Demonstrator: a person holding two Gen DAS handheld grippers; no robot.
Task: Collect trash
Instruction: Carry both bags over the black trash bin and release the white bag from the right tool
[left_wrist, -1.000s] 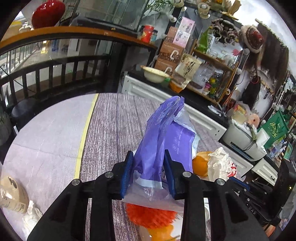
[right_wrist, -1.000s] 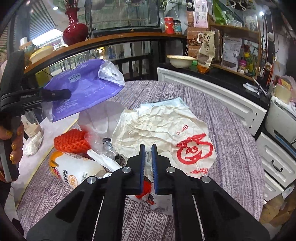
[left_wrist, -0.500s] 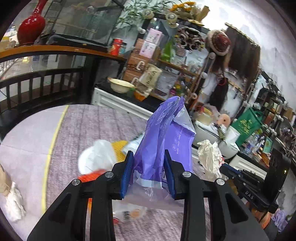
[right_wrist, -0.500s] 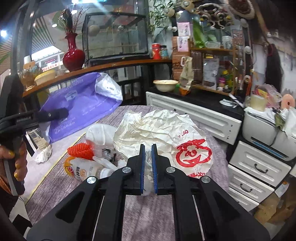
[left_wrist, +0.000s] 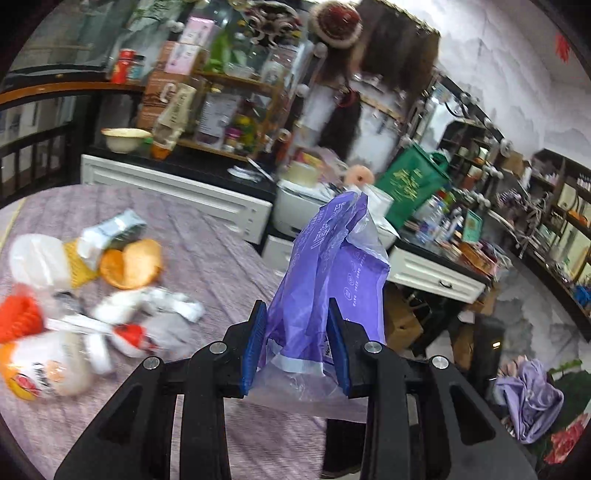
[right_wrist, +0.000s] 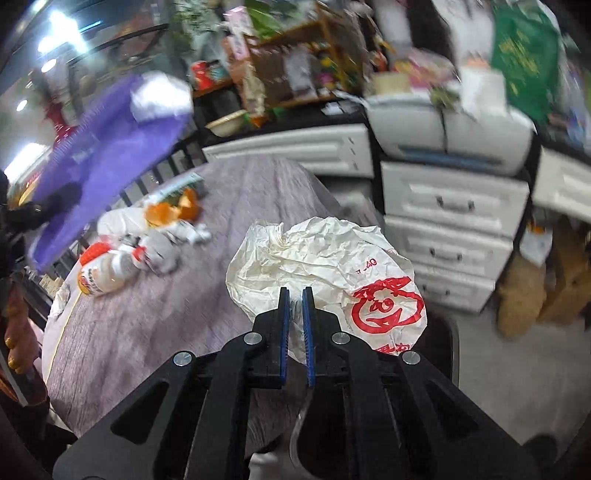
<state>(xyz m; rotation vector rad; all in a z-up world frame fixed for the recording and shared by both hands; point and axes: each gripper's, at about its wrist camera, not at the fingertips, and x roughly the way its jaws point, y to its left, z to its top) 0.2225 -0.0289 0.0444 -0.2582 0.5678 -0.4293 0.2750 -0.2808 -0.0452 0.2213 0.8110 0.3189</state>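
My left gripper (left_wrist: 295, 306) is shut on a purple plastic bag (left_wrist: 325, 266), which stands up between the blue pads. In the right wrist view the same purple bag (right_wrist: 110, 147) hangs blurred at the upper left. A crumpled white paper bag with red print (right_wrist: 332, 266) is pinched in my right gripper (right_wrist: 295, 291), held over the right edge of the table. More trash lies on the purple-grey table (left_wrist: 207, 251): orange peel (left_wrist: 129, 264), a plastic bottle (left_wrist: 40, 369), an orange-red net (left_wrist: 18, 317) and white wrappers (left_wrist: 147, 302).
White drawers (right_wrist: 450, 206) with a printer (right_wrist: 443, 125) on top stand just beyond the table. Cluttered shelves (left_wrist: 229, 110) and a green bag (left_wrist: 410, 184) line the back. A purple cloth (left_wrist: 528, 398) lies on the floor at the right. A person's hand (right_wrist: 18, 332) shows at the left edge.
Both grippers have swung to the right with their loads. The white paper bag has come off the pile to the table's edge. The trash pile now sits at the left.
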